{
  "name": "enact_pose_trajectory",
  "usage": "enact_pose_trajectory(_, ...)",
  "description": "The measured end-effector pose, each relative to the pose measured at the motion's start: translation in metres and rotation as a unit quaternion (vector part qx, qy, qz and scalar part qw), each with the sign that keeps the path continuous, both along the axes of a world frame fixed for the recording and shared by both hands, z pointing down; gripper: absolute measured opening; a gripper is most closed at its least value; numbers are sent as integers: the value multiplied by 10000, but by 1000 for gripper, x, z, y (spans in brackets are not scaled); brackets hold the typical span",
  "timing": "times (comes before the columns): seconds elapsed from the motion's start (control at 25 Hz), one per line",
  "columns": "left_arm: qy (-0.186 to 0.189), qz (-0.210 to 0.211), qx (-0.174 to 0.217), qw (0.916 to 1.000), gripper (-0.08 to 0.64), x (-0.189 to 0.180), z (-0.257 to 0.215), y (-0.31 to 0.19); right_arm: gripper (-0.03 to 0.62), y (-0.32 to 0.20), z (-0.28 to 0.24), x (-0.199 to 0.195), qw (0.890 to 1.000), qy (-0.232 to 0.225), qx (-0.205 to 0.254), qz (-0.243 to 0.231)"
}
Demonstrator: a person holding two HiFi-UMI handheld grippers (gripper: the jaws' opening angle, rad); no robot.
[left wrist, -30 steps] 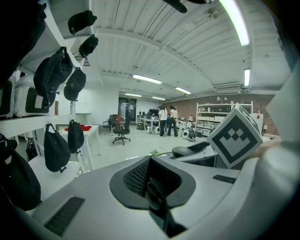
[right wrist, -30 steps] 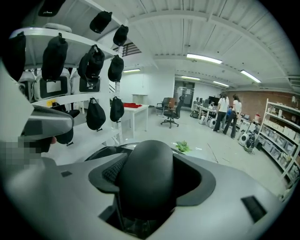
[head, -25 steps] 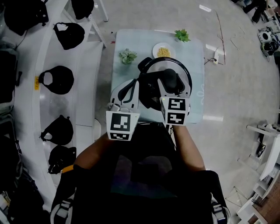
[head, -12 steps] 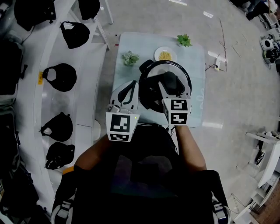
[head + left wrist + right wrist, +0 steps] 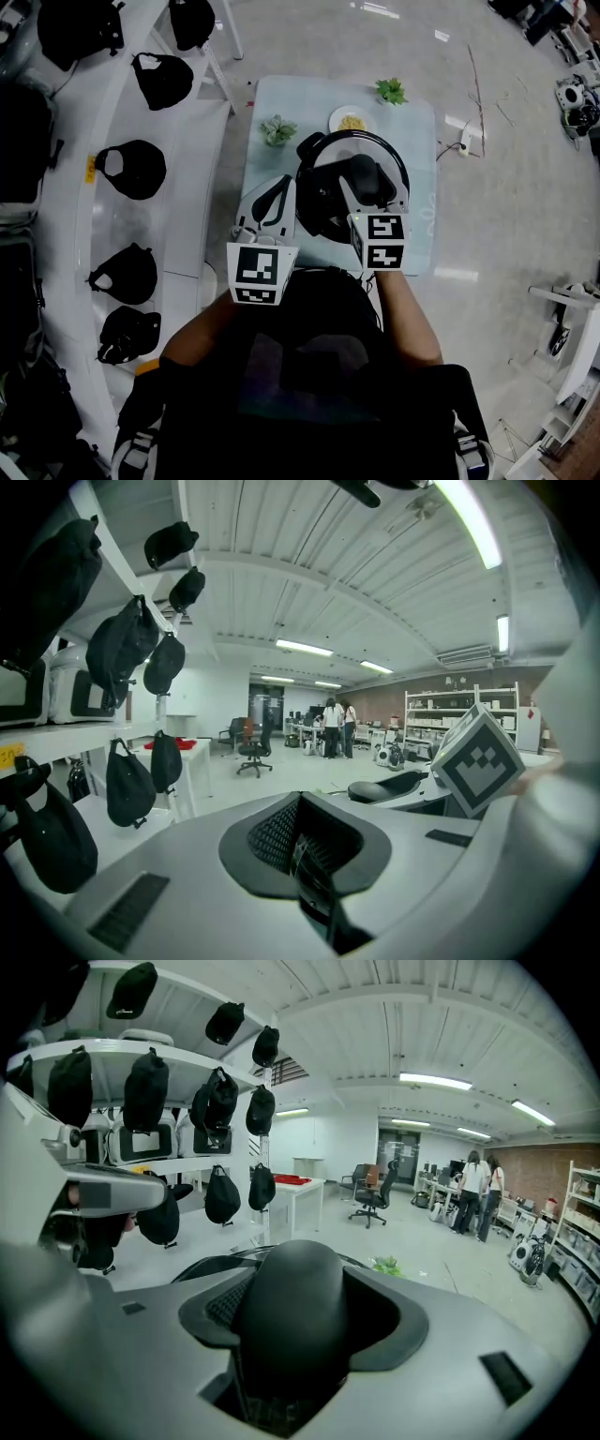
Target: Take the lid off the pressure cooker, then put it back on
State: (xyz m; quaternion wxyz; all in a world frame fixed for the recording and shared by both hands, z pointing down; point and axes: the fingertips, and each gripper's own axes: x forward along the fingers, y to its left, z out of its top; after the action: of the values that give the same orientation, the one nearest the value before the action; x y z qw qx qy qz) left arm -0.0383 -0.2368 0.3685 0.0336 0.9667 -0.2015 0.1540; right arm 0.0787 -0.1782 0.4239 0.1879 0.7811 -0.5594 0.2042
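The pressure cooker (image 5: 323, 202) stands on the pale table (image 5: 419, 225) as a dark body under a round, dark-rimmed lid (image 5: 361, 141). My right gripper (image 5: 367, 183) is shut on the lid's black dome knob (image 5: 292, 1307), which fills the space between its jaws. Whether the lid rests on the pot or hangs just above it I cannot tell. My left gripper (image 5: 286, 183) sits close against the cooker's left side. Its jaws (image 5: 314, 892) are together, with only a thin dark slit between them. A black handle (image 5: 384, 787) lies beyond it to the right.
Behind the cooker are a white plate of yellow food (image 5: 352, 120) and two small green plants (image 5: 278, 129) (image 5: 391, 91). White shelving with several black bags (image 5: 131, 169) runs along the left. People stand far off across the room (image 5: 478, 1194).
Both grippers and the lid keep their places by the cooker. Only the head camera has shifted a little.
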Motion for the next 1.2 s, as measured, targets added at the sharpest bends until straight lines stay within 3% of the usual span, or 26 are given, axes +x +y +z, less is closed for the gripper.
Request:
enact_pose_trajectory(0.4, 181, 144, -63, 9997, 6, 2, -7, 12, 302, 17, -38, 2, 9996, 121, 246, 24)
enact_pose_trajectory(0.72, 291, 478, -290, 9980, 7, 5, 0, 26, 303, 48, -45, 14, 9985, 197, 147, 494)
enact_pose_trajectory(0.96, 271, 761, -276, 9963, 6, 22, 2, 44, 304, 84, -44, 34, 9959, 213, 112, 870)
enact_pose_trajectory(1.2, 144, 637, -206, 9977, 6, 51, 2, 67, 304, 124, -33, 77, 9950, 71, 157, 983)
